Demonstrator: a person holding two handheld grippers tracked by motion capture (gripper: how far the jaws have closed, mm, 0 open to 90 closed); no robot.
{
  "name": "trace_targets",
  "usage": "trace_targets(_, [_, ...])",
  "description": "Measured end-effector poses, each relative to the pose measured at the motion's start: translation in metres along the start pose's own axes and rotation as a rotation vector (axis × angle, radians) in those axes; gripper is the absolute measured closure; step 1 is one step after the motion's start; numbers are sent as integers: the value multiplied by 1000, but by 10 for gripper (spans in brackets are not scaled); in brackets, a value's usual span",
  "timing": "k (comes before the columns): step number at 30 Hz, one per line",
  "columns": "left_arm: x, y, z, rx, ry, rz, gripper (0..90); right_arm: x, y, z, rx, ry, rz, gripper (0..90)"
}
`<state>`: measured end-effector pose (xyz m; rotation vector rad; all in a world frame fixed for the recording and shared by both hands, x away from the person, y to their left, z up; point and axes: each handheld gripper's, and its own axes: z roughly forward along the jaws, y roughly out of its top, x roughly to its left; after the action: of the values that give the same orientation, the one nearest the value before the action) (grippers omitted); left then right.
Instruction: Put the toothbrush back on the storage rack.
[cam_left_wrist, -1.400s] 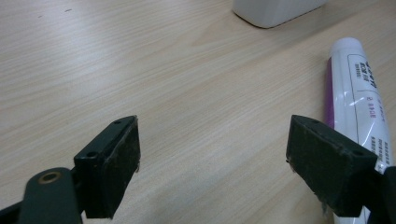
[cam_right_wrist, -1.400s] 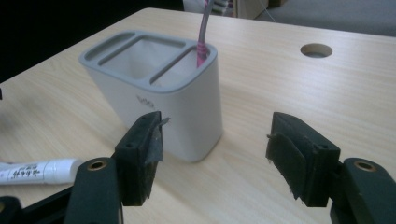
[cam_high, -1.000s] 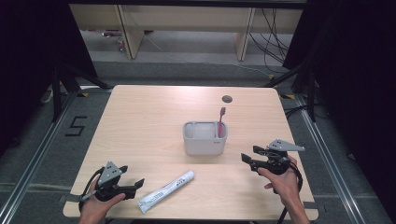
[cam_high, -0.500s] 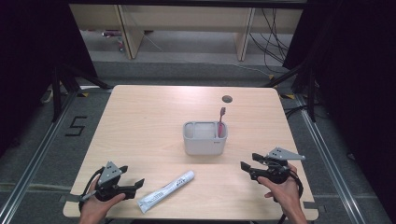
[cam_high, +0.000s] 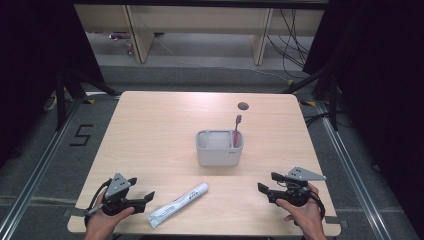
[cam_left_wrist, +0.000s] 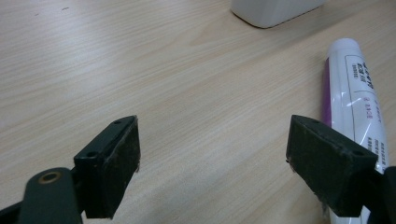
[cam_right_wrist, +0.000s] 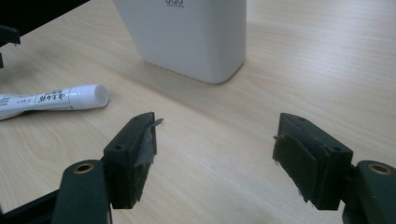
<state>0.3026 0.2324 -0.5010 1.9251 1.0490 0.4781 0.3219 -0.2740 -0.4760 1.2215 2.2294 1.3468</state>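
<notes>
- The left gripper (cam_high: 142, 197) is being held low at the near left of the pale wooden table (cam_high: 165, 125), jaws spread wide, nothing between them.
- The right gripper (cam_high: 267, 186) is being held at the near right, jaws likewise wide and empty.
- The white toothpaste tube with purple print (cam_high: 179, 204) is lying flat, just beside the left gripper.
- The red toothbrush (cam_high: 236, 131) is already standing in the white rectangular plastic holder (cam_high: 219, 148); the tube is judged to be what is left.
</notes>
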Motion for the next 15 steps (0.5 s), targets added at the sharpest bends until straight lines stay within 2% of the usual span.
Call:
trace_targets(3, [0, 0, 0, -4, 1, -6, 172, 1, -4, 0, -3, -4, 6, 279])
trace_targets(4, [0, 0, 1, -3, 0, -5, 172, 4, -5, -2, 25, -7, 37, 275])
trace_targets(5, [0, 0, 1, -1, 1, -4, 172, 3, -7, -3, 15, -3, 16, 268])
trace_targets(6, [-1, 0, 1, 0, 1, -4, 172, 6, -9, -3, 25, 4, 42, 262])
trace_targets(7, [-1, 0, 1, 0, 1, -4, 172, 6, -9, -3, 25, 4, 42, 262])
trace_targets(8, [-1, 0, 1, 1, 1, -4, 172, 4, -10, -3, 12, -6, 5, 256])
trace_targets(9, [-1, 0, 1, 0, 0, -5, 172, 6, -11, -4, 29, -11, 19, 255])
trace_targets(10, [0, 0, 1, 1, 0, -3, 172, 8, -14, -5, 28, 6, 27, 251])
trace_targets(11, [0, 0, 1, 1, 0, -4, 172, 7, -14, -5, 34, -9, -6, 247])
trace_targets(14, [-1, 0, 1, 3, -2, -3, 172, 9, -17, -6, 31, 3, -5, 229])
trace_targets(15, [-1, 0, 1, 3, -3, -2, 172, 13, -18, -6, 41, 2, 23, 226])
